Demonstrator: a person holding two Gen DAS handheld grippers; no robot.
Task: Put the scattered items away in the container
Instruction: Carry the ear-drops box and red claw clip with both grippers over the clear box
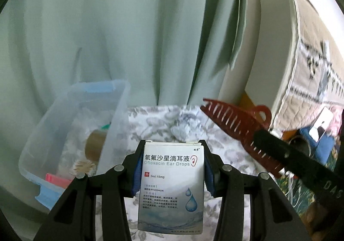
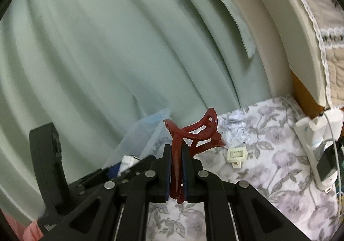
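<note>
the left gripper (image 1: 172,144) is clamped on a white cardboard ear-drops box (image 1: 171,185), held upright between its blue pads above the floral-print bedsheet (image 1: 167,120). the right gripper (image 2: 176,150) is clenched on a dark red plastic hair claw clip (image 2: 193,133), lifted clear of the sheet with its toothed end pointing forward. the clear plastic storage container with blue handles (image 1: 71,129) sits at the left edge of the sheet against the pale green curtain (image 1: 129,26), already holding a roll of brown tape (image 1: 95,144) and a pink item (image 1: 58,178), among others i cannot make out.

both items seem to be mid-carry, so the step in hand looks like the transfer to the container. next, each gripper likely needs to swing left over the open rim, one after the other so they don't collide, then loosen. a small cream plastic clip (image 2: 235,154) and a crumpled paper wad (image 2: 238,127) lie on the sheet near its far edge, probably left for later.
</note>
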